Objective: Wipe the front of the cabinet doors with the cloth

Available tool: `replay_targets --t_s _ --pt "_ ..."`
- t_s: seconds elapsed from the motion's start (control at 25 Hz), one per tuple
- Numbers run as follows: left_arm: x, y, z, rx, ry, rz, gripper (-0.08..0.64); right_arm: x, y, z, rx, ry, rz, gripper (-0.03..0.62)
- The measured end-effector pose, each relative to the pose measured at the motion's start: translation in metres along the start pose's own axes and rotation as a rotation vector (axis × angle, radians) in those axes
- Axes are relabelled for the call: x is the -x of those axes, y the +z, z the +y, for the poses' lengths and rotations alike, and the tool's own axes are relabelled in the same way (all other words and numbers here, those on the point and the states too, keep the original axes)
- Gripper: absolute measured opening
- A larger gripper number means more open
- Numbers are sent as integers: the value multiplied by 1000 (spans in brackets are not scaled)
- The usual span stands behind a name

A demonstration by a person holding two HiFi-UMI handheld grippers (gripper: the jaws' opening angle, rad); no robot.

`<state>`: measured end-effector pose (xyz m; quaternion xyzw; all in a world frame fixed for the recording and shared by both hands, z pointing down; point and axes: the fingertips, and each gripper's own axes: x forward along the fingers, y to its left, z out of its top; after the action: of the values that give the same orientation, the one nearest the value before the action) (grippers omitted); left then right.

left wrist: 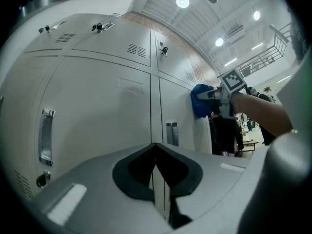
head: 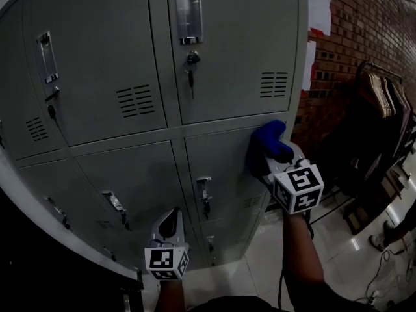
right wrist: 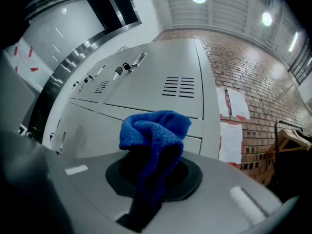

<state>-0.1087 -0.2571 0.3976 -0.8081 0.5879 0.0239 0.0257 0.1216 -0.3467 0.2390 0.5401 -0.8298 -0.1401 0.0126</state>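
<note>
A grey metal locker cabinet with several doors fills the head view. My right gripper is shut on a bunched blue cloth, which presses against the upper right corner of a middle-row door. In the right gripper view the cloth bulges out over the jaws and hides the fingertips. The left gripper view also shows the cloth on the door edge. My left gripper hangs lower, in front of the bottom doors, and its jaws are closed together on nothing.
Handles and keys in locks stick out from the doors. To the cabinet's right are a brick wall with papers, a rack of hangers and dark clothes, and cables on the tiled floor.
</note>
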Motion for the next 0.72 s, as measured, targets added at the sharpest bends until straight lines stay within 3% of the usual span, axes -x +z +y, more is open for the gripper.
replay_targets --t_s 0.36,0.72 --pt "0 -4 -7 1 -11 12 14 11 -5 -44 15 -96 14 54" --pt "5 -5 -6 3 -3 15 14 16 -2 -53 59 -140 12 54"
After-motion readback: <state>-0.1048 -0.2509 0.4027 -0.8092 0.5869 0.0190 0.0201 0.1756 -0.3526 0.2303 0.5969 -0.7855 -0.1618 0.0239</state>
